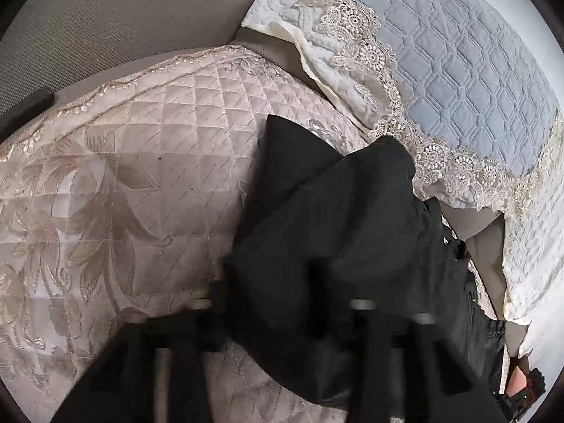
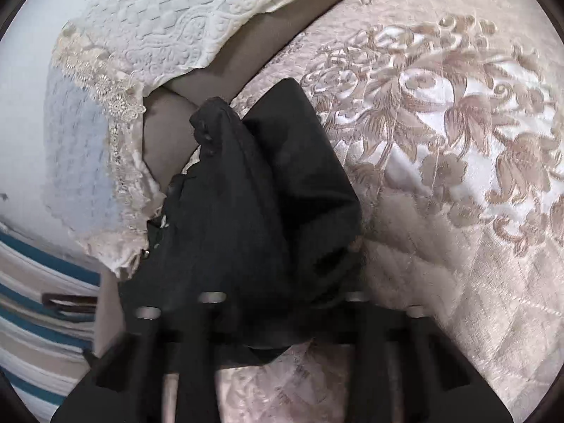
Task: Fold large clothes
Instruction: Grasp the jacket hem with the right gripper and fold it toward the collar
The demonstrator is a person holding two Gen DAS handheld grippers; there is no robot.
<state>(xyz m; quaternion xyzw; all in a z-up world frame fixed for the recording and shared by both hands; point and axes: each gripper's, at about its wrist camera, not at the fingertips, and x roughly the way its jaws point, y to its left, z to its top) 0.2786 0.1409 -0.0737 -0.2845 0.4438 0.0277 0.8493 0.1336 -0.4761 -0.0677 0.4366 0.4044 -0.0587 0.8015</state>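
Black fabric fills the middle of both wrist views: a dark garment [image 1: 338,218] lies bunched on a quilted, pale pink satin bedspread [image 1: 141,162].

In the left wrist view, going from left to right, the bedspread comes first, stitched in diamonds with embroidered leaves and a beaded border. Behind it sits a plain beige upholstered surface [image 1: 105,17]. At centre the black garment rises in a folded peak and drapes down over the left gripper [image 1: 282,320]. Its dark fingers are blurred and half covered by cloth, and the cloth appears pinched between them. To the right lies a cream and grey-blue quilted cover edged with lace [image 1: 458,81]. At the far lower right edge, a hand [image 1: 520,380] on the other tool is just visible.

In the right wrist view, a blue, white and beige striped fabric [image 2: 38,299] shows at the far left. Next comes the lace-edged cover [image 2: 116,112], hanging beside a strip of beige. At centre the same garment [image 2: 253,194] stands heaped in a cone, its lower edge gathered into the right gripper [image 2: 282,320], whose fingers seem clamped on the cloth. To the right the pink bedspread [image 2: 440,134] spreads out with large shiny floral embroidery.
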